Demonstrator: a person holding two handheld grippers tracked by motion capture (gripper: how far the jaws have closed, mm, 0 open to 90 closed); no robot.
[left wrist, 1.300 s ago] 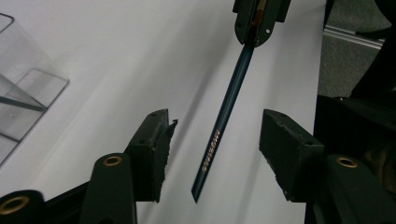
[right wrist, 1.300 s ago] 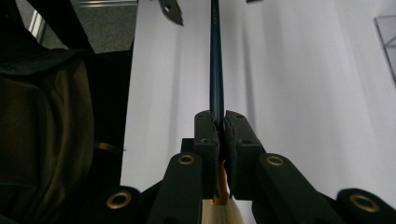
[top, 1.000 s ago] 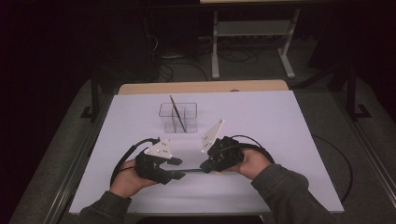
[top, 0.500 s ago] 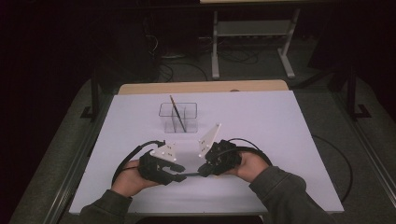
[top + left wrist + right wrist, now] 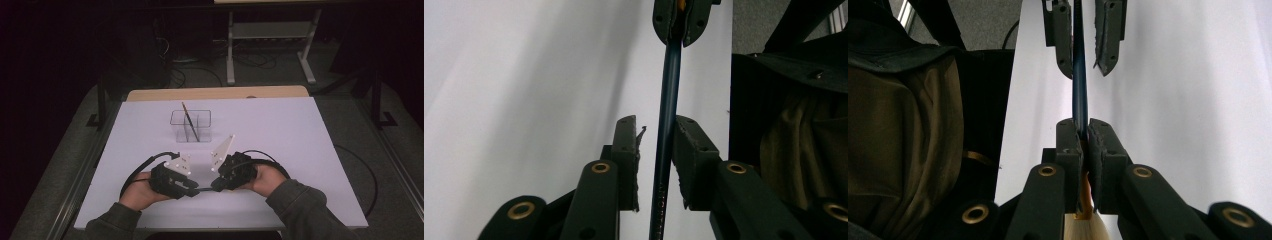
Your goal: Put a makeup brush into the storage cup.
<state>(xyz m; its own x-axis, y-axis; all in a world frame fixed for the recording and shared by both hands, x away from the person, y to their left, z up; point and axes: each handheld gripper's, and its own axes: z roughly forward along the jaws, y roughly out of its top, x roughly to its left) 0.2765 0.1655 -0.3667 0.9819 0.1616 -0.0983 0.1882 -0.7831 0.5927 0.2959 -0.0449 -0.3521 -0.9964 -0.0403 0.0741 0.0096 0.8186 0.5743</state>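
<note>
White table (image 5: 300,150), right gripper (image 5: 1082,131) clamping brush (image 5: 1079,75), left gripper (image 5: 655,135) closing around it

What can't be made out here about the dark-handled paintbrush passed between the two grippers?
- Dark-handled paintbrush: its pale bristles run off the bottom edge of the right gripper view, behind the shut right gripper.
- Left gripper, jaws just closing: the left gripper view leaves pad contact with the handle unsettled.
- High view: the brush is too thin to follow.
- Clear plastic organiser: the tip of its brush is unreadable.
</note>
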